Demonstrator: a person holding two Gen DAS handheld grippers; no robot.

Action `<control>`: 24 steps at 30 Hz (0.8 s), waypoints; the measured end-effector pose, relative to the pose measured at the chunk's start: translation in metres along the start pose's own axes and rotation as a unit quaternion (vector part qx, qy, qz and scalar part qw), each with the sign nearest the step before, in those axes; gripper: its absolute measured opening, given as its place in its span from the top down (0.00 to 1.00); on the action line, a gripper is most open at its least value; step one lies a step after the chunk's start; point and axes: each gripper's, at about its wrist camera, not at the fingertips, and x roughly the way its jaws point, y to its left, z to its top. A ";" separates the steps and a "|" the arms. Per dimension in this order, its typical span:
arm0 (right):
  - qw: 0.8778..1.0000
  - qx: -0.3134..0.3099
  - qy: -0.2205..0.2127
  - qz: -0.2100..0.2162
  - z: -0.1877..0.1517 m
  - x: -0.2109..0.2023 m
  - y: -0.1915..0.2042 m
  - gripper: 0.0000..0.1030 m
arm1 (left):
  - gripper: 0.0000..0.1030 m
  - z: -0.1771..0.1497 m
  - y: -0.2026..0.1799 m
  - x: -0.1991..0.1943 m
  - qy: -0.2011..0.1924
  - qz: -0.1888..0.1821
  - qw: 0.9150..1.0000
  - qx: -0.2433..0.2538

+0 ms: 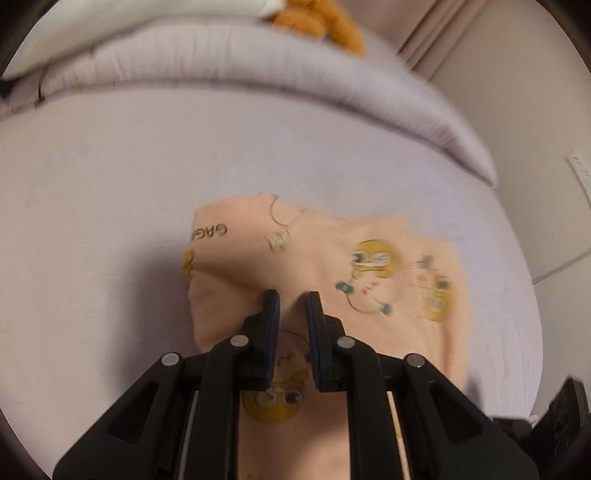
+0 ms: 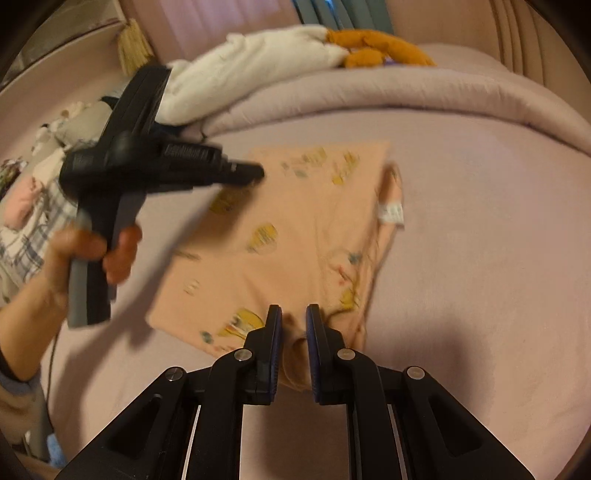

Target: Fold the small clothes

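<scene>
A small peach garment [image 1: 332,266] with yellow cartoon prints lies partly folded on the lilac bed sheet [image 1: 110,203]. In the left wrist view my left gripper [image 1: 292,299] pinches a raised fold of the garment, and creases run out from its fingertips. The right wrist view shows the garment [image 2: 295,229] as a rough rectangle with a white label [image 2: 391,213] at its right edge. My right gripper [image 2: 293,314] is shut on the near edge, with a tuck of cloth between its pads. The left gripper [image 2: 255,171], held by a hand [image 2: 110,254], is at the far left corner.
A rolled lilac duvet [image 2: 406,96] crosses the back of the bed, with a white pillow [image 2: 258,62] and an orange plush toy [image 2: 380,44] behind it. A heap of other clothes [image 2: 29,206] lies at the left. Curtains [image 1: 436,33] hang at the right.
</scene>
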 end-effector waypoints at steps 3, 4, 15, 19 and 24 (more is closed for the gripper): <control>1.000 0.021 -0.003 0.016 -0.001 0.002 -0.009 0.87 | 0.87 0.004 -0.005 0.002 -0.017 0.009 1.000 0.002; 1.000 0.025 -0.002 0.020 -0.002 0.001 -0.010 0.87 | 0.87 0.004 -0.005 0.001 -0.017 0.010 1.000 0.002; 0.987 0.131 -0.051 0.076 -0.007 -0.036 -0.043 0.39 | 0.41 -0.049 0.026 -0.074 -0.057 -0.040 0.997 -0.018; 0.973 0.195 -0.053 0.116 -0.005 -0.034 -0.066 0.32 | 0.41 -0.076 0.045 -0.085 -0.043 -0.085 0.995 -0.044; 0.954 0.254 -0.035 0.155 0.003 -0.009 -0.078 0.32 | 0.41 -0.093 0.049 -0.073 -0.015 -0.131 0.989 -0.069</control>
